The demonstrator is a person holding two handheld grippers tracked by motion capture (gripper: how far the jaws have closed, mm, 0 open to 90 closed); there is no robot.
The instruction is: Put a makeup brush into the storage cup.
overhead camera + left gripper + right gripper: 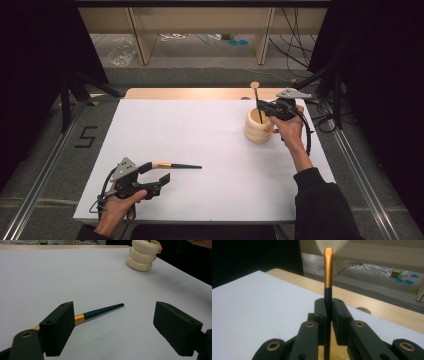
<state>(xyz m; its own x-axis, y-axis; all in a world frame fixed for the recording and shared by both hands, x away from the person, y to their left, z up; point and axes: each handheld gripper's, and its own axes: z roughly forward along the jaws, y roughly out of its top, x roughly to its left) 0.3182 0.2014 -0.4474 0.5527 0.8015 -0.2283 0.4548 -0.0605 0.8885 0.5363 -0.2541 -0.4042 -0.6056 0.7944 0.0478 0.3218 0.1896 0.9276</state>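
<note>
A cream ringed holder (258,129) stands at the table's right back, and it also shows far off in the left gripper view (142,255). My right gripper (263,107) is shut on an upright brush (257,100) whose lower end dips into the holder's mouth. In the right gripper view the dark handle (328,300) is pinched between the jaws (328,303), with the gold ferrule (328,267) and pale bristles above. A second brush (177,165) lies flat at the front left. My left gripper (156,172) is open around its ferrule end (100,312), not touching it.
The white board (200,135) covers a wooden table whose edge (190,93) shows at the back. Cables and a plastic bag lie on the floor beyond. Metal rails run along both sides of the table.
</note>
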